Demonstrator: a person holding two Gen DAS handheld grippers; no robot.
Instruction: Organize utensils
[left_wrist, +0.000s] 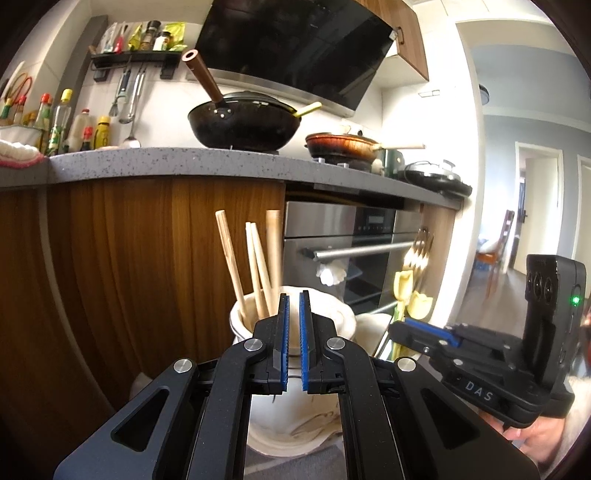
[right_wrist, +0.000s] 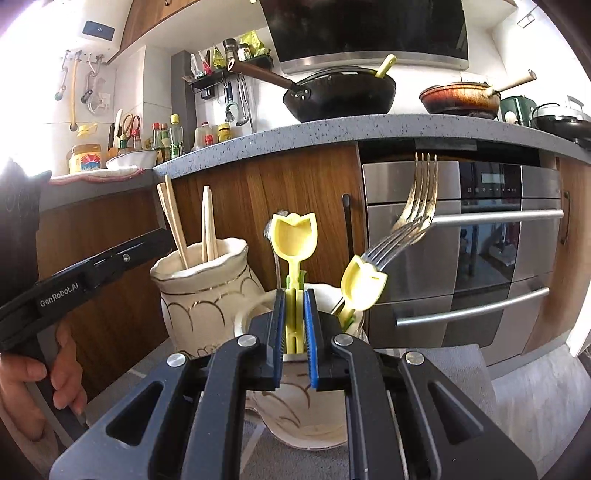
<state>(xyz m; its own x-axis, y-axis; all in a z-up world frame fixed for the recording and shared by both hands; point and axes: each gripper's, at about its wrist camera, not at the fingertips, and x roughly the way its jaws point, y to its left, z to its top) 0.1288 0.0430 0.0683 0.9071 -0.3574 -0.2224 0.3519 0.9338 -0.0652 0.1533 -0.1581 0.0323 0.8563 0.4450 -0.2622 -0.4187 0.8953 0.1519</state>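
1. nearest, the right gripper (right_wrist: 294, 325) pinches the stem of a yellow tulip-shaped utensil (right_wrist: 294, 236); its head stands upright above the jaws, its lower end seems to go down into the right jar (right_wrist: 295, 417), though the gripper hides that part.
2. the left gripper (left_wrist: 294, 325) has its jaws pressed together with nothing between them; it hovers just before the left jar (left_wrist: 295, 428).
3. that left jar holds the wooden chopsticks (left_wrist: 258, 258); the right jar holds a second yellow utensil (right_wrist: 362, 280) and a fork (right_wrist: 417, 210), both leaning to the right.
4. to do this step well, i think: keep the stem vertical; lower it slowly; release only when it rests inside; avoid knocking the fork.
5. far behind stand the oven (right_wrist: 480, 251) and the counter (right_wrist: 332, 127).
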